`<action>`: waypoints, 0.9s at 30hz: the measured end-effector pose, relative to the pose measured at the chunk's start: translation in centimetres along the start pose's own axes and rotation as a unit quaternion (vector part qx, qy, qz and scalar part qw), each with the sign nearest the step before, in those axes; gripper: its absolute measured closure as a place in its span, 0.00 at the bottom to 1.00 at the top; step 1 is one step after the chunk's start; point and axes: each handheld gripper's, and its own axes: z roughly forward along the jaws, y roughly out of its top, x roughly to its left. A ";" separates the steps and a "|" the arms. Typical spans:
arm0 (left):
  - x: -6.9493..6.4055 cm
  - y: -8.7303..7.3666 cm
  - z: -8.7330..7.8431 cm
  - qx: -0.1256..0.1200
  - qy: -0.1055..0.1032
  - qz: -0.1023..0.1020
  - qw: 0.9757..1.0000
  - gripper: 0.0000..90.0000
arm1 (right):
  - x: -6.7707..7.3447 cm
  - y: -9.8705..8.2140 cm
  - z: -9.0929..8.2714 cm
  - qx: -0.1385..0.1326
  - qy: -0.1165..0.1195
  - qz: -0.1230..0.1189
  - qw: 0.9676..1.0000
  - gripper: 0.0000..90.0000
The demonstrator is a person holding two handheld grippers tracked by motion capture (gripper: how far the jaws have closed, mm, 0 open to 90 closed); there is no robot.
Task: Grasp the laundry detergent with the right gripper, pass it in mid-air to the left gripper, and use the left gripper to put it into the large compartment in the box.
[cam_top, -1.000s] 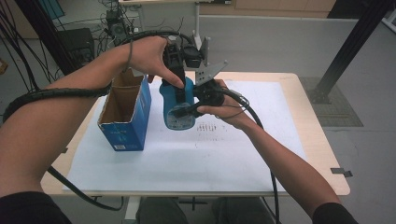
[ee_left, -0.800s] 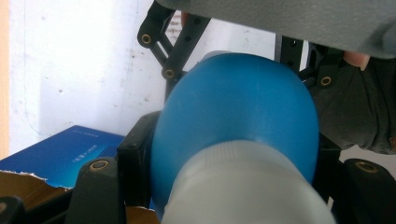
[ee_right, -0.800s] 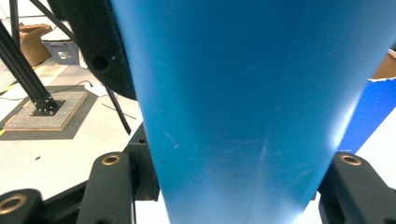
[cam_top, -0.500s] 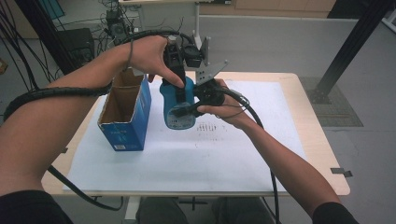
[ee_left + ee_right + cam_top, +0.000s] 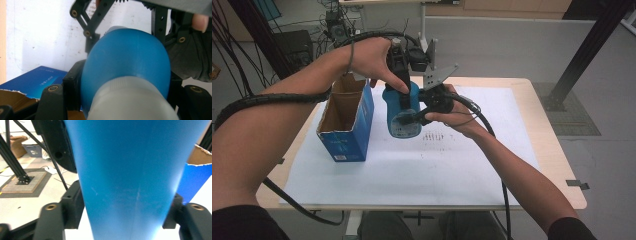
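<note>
Above a paper-covered table [image 5: 377, 175], we hold a blue plastic bottle [image 5: 402, 112] in the air between two hand-held grippers, just to the right of an open blue carton [image 5: 346, 120]. Our left gripper [image 5: 399, 82] comes down from above, its jaws clamped on the bottle's upper body below the pale cap [image 5: 127, 100]. Our right gripper [image 5: 424, 107] reaches in from the side, its jaws pressed against the bottle's flanks lower down.

The bottle looks rigid and smooth-walled, its broad shoulders rounding in toward the cap. We judge it light to moderate in weight, though how full it is cannot be told. The glossy sides could slip under a loose grip. The flatter waist, where the right jaws sit, seems the surest place to hold; the domed shoulder offers less purchase.

The carton stands close on the left with torn cardboard flaps open at the top, its mouth roughly level with the bottle's base. Its near wall is the likeliest thing to catch should the bottle travel that way. Thick cables trail from both grippers along our forearms and could drag across the paper. Beyond the table stand dark frame posts and loose wiring, well apart from the work.
</note>
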 end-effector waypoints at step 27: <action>0.9 -4.0 -3.6 -0.013 0.032 -0.120 0.992 0.40 | 1.2 -2.4 -6.4 0.178 -0.116 0.090 0.973 0.06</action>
